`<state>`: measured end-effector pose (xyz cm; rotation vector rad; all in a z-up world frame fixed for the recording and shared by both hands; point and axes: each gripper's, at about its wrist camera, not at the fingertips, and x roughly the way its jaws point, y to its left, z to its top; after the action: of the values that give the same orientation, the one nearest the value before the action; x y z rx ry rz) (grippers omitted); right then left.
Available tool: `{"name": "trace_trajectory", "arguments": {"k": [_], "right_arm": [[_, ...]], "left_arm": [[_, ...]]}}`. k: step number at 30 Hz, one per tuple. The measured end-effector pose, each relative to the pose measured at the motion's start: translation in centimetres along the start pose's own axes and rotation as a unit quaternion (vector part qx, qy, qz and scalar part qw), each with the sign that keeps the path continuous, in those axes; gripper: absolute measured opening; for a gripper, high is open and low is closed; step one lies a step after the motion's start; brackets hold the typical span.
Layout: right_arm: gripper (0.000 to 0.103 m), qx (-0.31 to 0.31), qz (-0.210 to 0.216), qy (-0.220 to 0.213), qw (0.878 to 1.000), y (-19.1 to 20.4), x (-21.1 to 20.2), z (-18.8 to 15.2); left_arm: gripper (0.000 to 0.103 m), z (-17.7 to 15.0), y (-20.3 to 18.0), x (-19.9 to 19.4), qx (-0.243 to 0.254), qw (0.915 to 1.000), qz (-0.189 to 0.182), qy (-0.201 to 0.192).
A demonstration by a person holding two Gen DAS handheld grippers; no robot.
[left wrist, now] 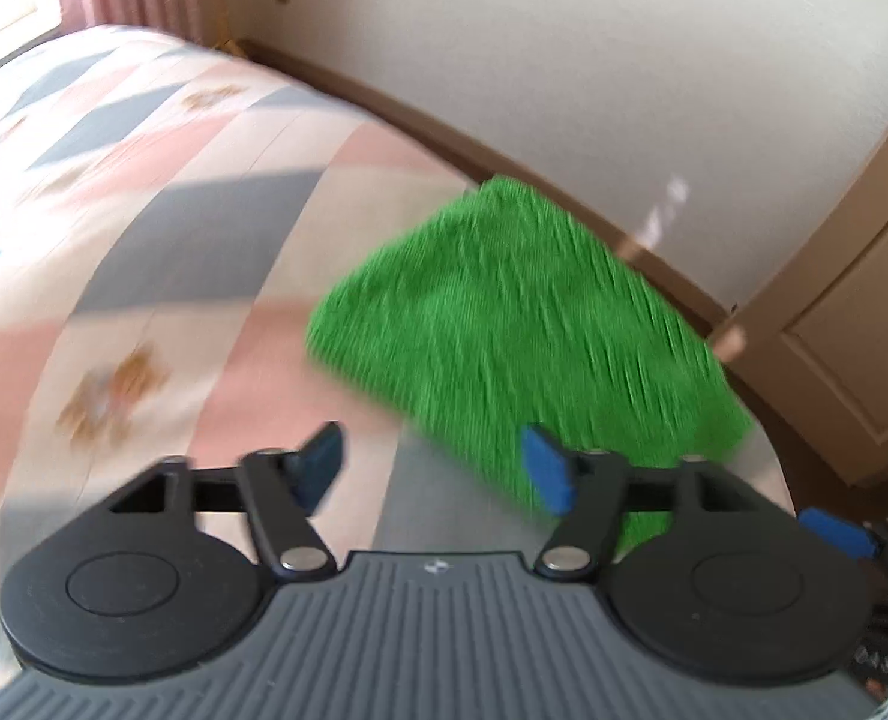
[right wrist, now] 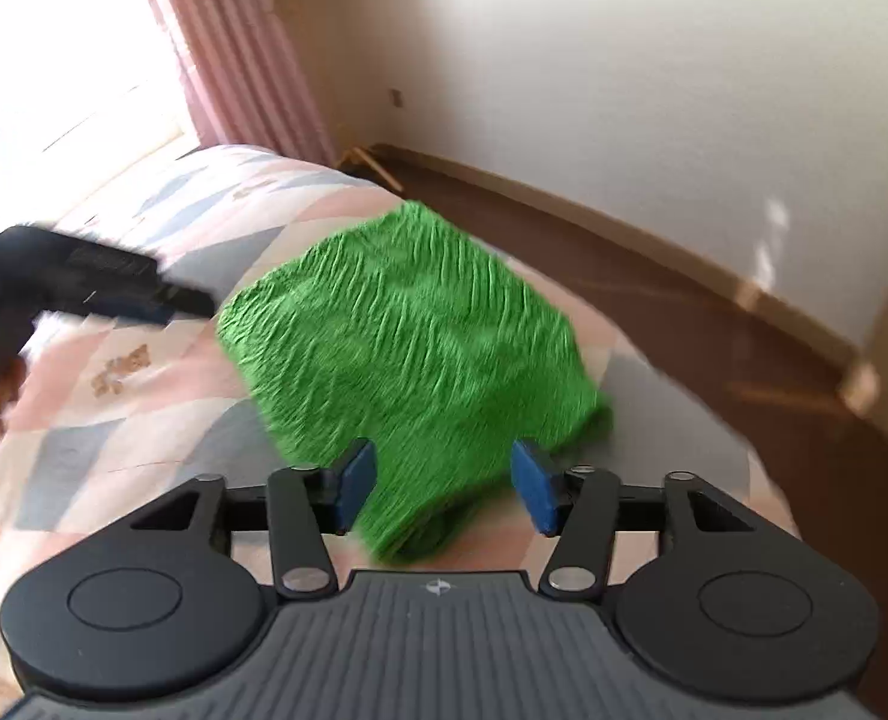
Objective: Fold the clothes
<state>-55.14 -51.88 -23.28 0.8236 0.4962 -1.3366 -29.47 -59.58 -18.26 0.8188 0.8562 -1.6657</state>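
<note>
A bright green knitted garment point(left wrist: 522, 324) lies folded into a compact block on the patchwork bed, near its far edge. It also shows in the right wrist view point(right wrist: 408, 348). My left gripper point(left wrist: 438, 468) is open and empty, just above and left of the garment's near edge. My right gripper point(right wrist: 444, 486) is open, its blue pads on either side of the garment's near edge, not closed on it. The left gripper appears at the left of the right wrist view point(right wrist: 144, 294), beside the garment. The frames are motion-blurred.
The bed cover point(left wrist: 144, 192) is pink, grey and cream patchwork. Beyond the bed are dark wooden floor point(right wrist: 654, 300), a cream wall and baseboard. A pink curtain point(right wrist: 228, 48) hangs by a bright window. A beige cabinet door point(left wrist: 852, 324) stands at right.
</note>
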Motion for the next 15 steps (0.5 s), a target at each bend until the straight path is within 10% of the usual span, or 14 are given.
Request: {"name": "trace_trajectory", "arguments": {"k": [6, 15], "right_arm": [[0.093, 0.087, -0.046, 0.001, 0.995, 4.9, -7.2, -2.3], [0.101, 0.101, -0.085, -0.051, 0.99, 13.1, -20.0, -4.3]], "left_arm": [[0.088, -5.7, -0.2, -10.2, 0.031, 0.9994, 0.014, 0.009], [0.102, -9.8, 0.8, -23.0, 0.063, 0.9965, 0.038, -0.041]]}}
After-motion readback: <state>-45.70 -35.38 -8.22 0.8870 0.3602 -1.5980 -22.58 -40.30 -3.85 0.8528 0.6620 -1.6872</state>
